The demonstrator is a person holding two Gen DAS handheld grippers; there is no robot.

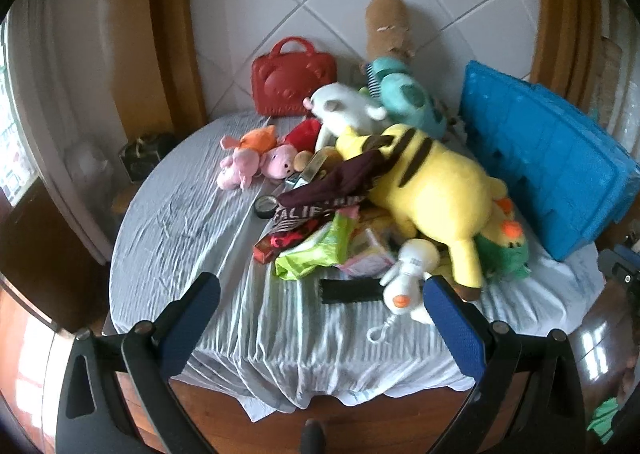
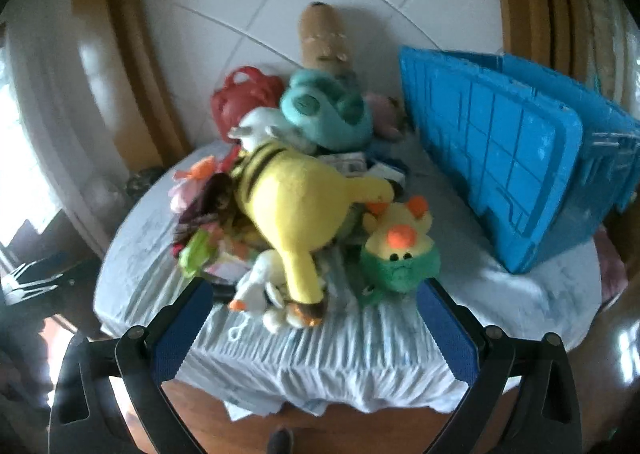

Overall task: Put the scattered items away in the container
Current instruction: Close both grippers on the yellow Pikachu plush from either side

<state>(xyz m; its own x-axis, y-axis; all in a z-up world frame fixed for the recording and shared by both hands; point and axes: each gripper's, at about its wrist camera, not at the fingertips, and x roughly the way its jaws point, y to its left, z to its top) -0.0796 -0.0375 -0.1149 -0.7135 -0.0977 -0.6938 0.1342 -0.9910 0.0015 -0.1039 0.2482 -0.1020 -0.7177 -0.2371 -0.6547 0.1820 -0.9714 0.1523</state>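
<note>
The blue crate [image 2: 520, 174] sits at 3 o'clock, maybe tipped over. Toys [image 2: 292, 198] pile at 12. Both the left gripper [image 1: 320, 310] and right gripper [image 2: 316, 310] hang wide apart, holding nothing. Next: grab one toy.

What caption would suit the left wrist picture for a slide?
Open left claw hovers before a cloth-covered table heaped with plush toys, beside a blue crate.
</note>
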